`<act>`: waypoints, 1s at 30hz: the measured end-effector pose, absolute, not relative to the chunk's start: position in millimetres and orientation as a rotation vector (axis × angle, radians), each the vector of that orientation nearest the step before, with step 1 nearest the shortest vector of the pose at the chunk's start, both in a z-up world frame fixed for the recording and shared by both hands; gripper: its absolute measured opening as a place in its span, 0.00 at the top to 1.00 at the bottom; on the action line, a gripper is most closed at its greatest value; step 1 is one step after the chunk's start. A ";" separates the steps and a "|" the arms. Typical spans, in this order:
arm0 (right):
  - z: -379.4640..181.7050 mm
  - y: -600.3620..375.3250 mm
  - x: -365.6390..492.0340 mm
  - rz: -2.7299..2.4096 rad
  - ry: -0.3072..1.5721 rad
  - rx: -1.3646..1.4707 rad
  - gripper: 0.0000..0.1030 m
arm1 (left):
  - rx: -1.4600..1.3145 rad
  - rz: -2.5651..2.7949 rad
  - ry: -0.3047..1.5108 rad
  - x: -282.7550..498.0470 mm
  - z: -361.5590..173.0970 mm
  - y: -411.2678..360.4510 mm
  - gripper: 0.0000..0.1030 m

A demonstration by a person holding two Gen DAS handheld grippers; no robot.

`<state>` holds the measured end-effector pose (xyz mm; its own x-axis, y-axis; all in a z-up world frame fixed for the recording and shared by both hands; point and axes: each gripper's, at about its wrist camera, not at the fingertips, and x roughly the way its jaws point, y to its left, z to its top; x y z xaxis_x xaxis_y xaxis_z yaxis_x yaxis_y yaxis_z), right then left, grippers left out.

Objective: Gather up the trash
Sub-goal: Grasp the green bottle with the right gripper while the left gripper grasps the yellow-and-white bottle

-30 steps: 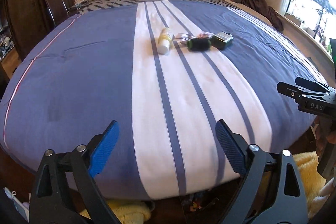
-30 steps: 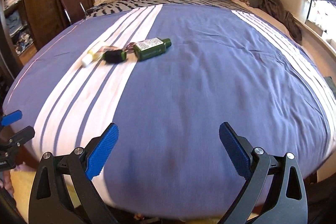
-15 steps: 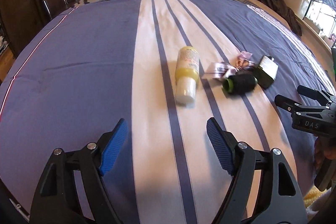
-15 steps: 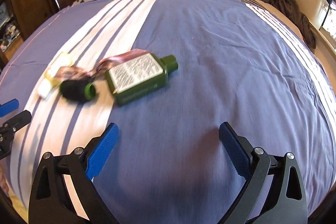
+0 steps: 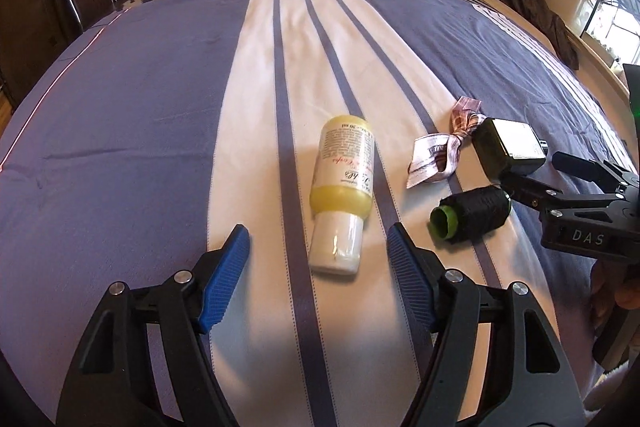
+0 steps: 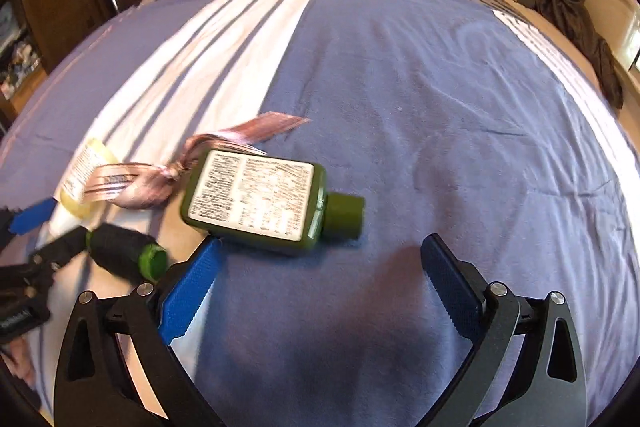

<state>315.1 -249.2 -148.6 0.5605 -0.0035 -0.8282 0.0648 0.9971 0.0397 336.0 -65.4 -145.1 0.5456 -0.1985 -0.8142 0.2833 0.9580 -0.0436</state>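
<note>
Four bits of trash lie close together on the bed, on the striped cover, nearer the foot edge than the pillows.

The yellow bottle (image 5: 344,187) lies on its side on the white stripe, its white cap pointing at the foot edge. It looks like small, smooth plastic, so I think it is light and a bit slippery. It is round, so it may roll. The best place to hold it is across the fat middle, not the cap.

Just beside it is the crinkly wrapper (image 5: 442,155), tied in a knot. It looks very light and soft. A pinch at the knot should lift it.

Near the wrapper lies the black spool (image 5: 472,217) with a green end. It is round too and could roll away if bumped.

The green bottle (image 6: 256,201) lies flat with its label up, touching the wrapper. Its sides are flat, so it should sit still and be easy to hold across the body.

The left gripper (image 5: 318,269) hangs low over the bed, its blue fingers (image 5: 226,279) wide apart with the white cap between them, holding nothing. The right gripper (image 6: 320,287) is spread wide too and empty, right beside the green bottle.

The soft bed (image 6: 460,99) will sink a bit when pushed on.
</note>
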 end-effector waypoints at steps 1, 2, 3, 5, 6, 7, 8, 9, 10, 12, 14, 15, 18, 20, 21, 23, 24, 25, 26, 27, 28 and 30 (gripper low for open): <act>-148.5 -249.1 315.6 -0.036 0.974 0.079 0.03 | 0.099 -0.286 0.953 337.1 -145.7 -66.2 0.35; -148.2 -247.8 316.4 -0.025 0.973 0.098 0.03 | 0.100 -0.287 0.953 339.2 -145.8 -66.6 0.35; -147.9 -246.1 318.0 -0.017 0.972 0.110 0.03 | 0.102 -0.288 0.952 340.3 -146.0 -66.9 0.35; -147.2 -242.6 321.5 -0.018 0.972 0.126 0.03 | 0.101 -0.291 0.950 342.6 -146.3 -66.9 0.35; -147.0 -241.3 323.1 -0.019 0.970 0.137 0.03 | 0.101 -0.293 0.949 343.9 -146.5 -66.9 0.35; -146.9 -240.1 324.7 -0.019 0.969 0.145 0.03 | 0.102 -0.291 0.947 345.0 -146.9 -66.9 0.36; -146.8 -239.3 327.1 -0.025 0.969 0.158 0.03 | 0.102 -0.290 0.946 346.1 -147.0 -66.8 0.36; -146.6 -238.7 329.1 -0.029 0.966 0.170 0.03 | 0.101 -0.290 0.945 347.7 -147.2 -66.6 0.39; -146.4 -238.0 330.6 -0.033 0.963 0.179 0.03 | 0.100 -0.290 0.944 349.3 -147.3 -66.4 0.42; -146.7 -236.7 332.9 -0.050 0.961 0.187 0.06 | 0.100 -0.294 0.941 351.1 -146.5 -66.2 0.50; -146.4 -235.9 332.6 -0.067 0.958 0.176 0.16 | 0.096 -0.310 0.940 352.5 -145.3 -65.9 0.61; -146.2 -236.5 332.3 -0.066 0.956 0.176 0.16 | 0.098 -0.321 0.941 351.8 -144.8 -66.3 0.72; -146.5 -239.6 327.9 -0.060 0.953 0.171 0.16 | 0.114 -0.325 0.937 346.9 -144.7 -66.9 0.72; -145.4 -242.9 320.6 -0.055 0.946 0.178 0.16 | 0.120 -0.325 0.934 342.1 -144.7 -65.8 0.72; -144.6 -244.6 316.0 -0.054 0.944 0.174 0.16 | 0.122 -0.325 0.932 337.7 -144.7 -64.6 0.72; -142.8 -246.8 303.7 -0.053 0.942 0.163 0.16 | 0.123 -0.321 0.930 328.0 -144.2 -61.3 0.72; -141.8 -248.2 296.9 -0.052 0.940 0.162 0.16 | 0.124 -0.319 0.929 321.1 -143.8 -59.8 0.72; -140.4 -249.2 287.5 -0.047 0.938 0.162 0.16 | 0.128 -0.318 0.927 313.9 -143.2 -58.5 0.72; -138.9 -249.5 280.0 -0.044 0.934 0.161 0.16 | 0.131 -0.317 0.925 307.0 -142.4 -57.6 0.72; -137.5 -249.9 274.4 -0.043 0.931 0.160 0.16 | 0.128 -0.319 0.924 296.1 -141.2 -55.7 0.72; -135.9 -250.3 267.2 -0.040 0.926 0.158 0.16 | 0.127 -0.323 0.922 289.3 -140.0 -54.9 0.72; -131.0 -250.2 248.9 -0.026 0.912 0.161 0.16 | 0.126 -0.331 0.910 269.0 -135.7 -53.0 0.72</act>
<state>248.9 -250.2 -131.0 0.6130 0.0457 -0.7888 0.0910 0.9876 0.1279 269.0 -53.0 -135.7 0.5671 -0.2282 -0.7914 0.3339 0.9421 -0.0324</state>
